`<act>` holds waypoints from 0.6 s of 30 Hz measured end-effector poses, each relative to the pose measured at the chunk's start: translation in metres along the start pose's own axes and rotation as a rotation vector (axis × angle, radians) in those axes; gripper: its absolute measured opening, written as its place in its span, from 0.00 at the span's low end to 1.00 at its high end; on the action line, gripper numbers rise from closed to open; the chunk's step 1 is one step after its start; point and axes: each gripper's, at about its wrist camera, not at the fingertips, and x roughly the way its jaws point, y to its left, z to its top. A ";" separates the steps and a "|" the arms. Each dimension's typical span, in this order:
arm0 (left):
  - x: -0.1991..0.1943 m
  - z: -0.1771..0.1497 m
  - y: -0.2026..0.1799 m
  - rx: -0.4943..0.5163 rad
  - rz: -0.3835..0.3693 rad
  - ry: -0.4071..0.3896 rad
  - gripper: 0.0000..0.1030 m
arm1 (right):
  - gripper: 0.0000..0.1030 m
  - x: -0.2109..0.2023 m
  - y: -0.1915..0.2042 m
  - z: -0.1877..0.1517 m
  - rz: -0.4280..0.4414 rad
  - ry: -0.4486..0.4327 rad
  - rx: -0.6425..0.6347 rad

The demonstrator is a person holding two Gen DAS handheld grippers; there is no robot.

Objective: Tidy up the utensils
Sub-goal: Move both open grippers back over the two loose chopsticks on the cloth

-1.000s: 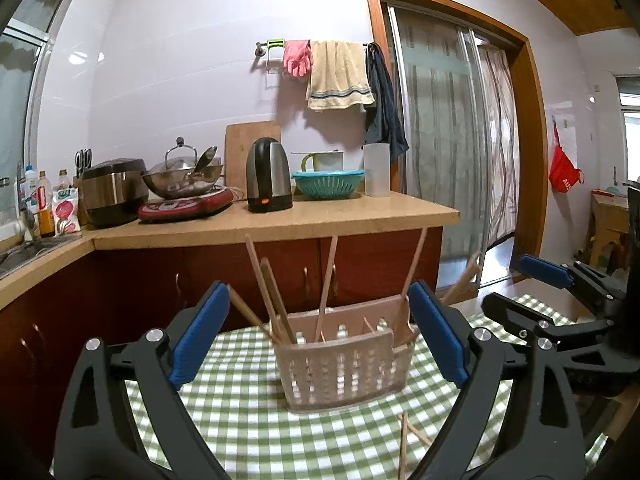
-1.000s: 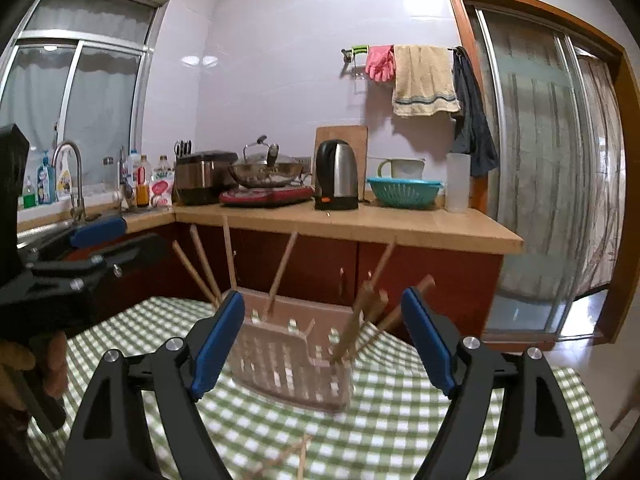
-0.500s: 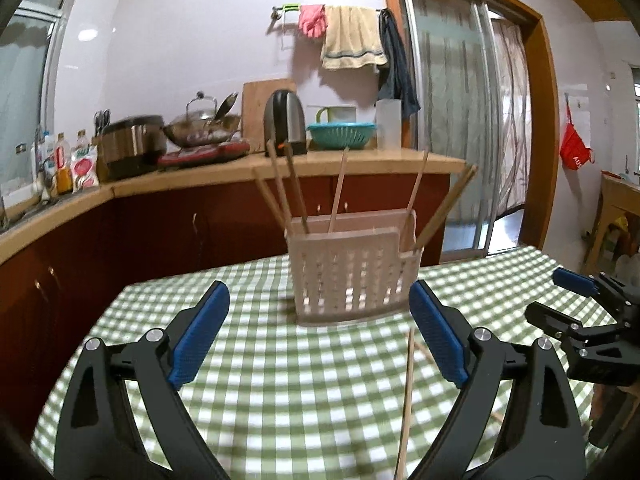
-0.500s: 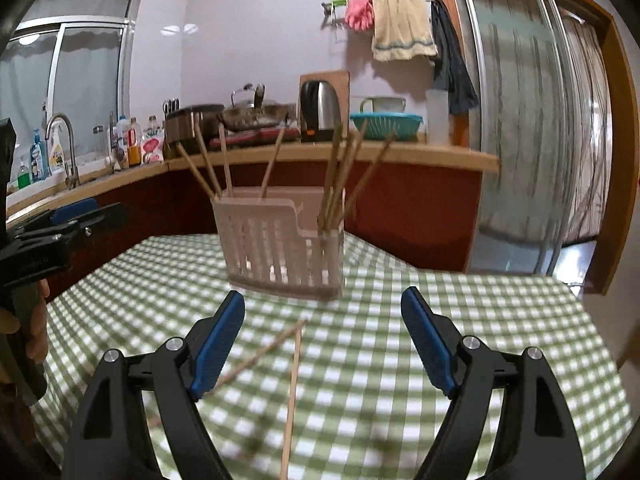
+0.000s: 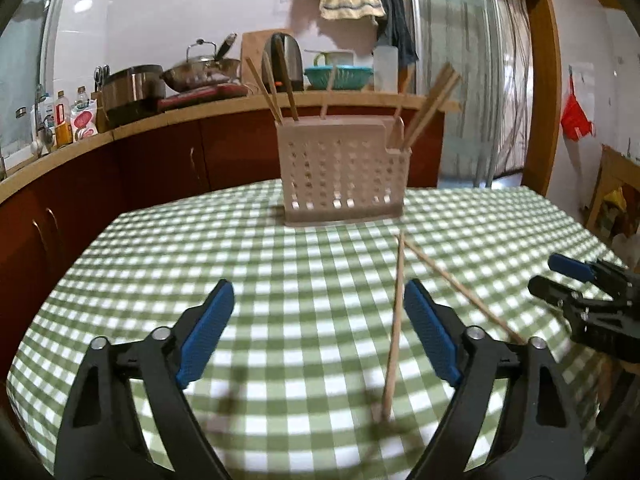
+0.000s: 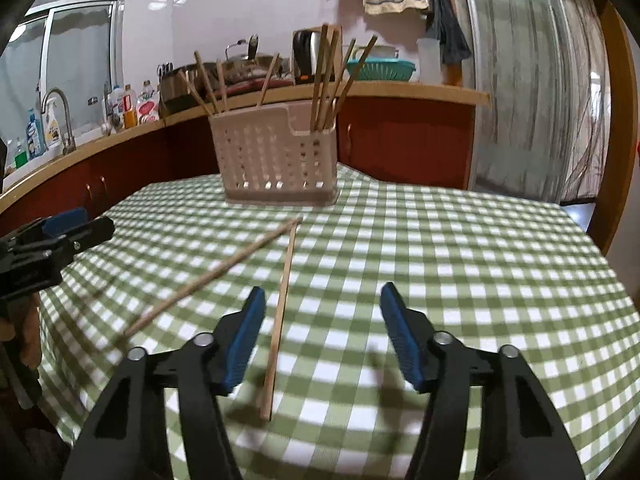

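A beige perforated utensil holder [image 5: 344, 172] stands upright at the far side of the green checked table [image 5: 280, 280], with several wooden chopsticks standing in it; it also shows in the right wrist view [image 6: 278, 156]. Two loose chopsticks lie on the cloth, tips meeting near the holder: one [image 5: 394, 320] [image 6: 280, 304] points toward me, the other [image 5: 460, 288] [image 6: 208, 276] slants off. My left gripper [image 5: 320, 336] is open and empty, left of the near chopstick. My right gripper [image 6: 324, 336] is open and empty, with that chopstick by its left finger.
Behind the table runs a wooden counter [image 5: 224, 104] on red cabinets with a kettle, wok, rice cooker, teal basket and bottles. A sink tap [image 6: 56, 116] is at the left. A glass sliding door [image 6: 532, 92] is at the right. The table edge curves round near both grippers.
Both grippers have pulled back from the holder and tilted down toward the table. The holder looks farther off and the two loose chopsticks have come fully into view between the fingers.
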 end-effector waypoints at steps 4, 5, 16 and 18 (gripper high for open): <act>0.003 -0.016 -0.006 -0.004 -0.015 0.042 0.74 | 0.51 0.001 0.002 -0.010 0.016 0.018 -0.002; 0.004 -0.020 -0.008 -0.001 -0.017 0.052 0.72 | 0.51 0.001 0.002 -0.011 0.020 0.022 -0.006; 0.018 -0.043 -0.019 -0.004 -0.053 0.158 0.48 | 0.45 0.005 0.008 -0.018 0.045 0.052 -0.021; 0.020 -0.046 -0.022 -0.005 -0.064 0.176 0.43 | 0.42 0.007 0.009 -0.019 0.051 0.060 -0.023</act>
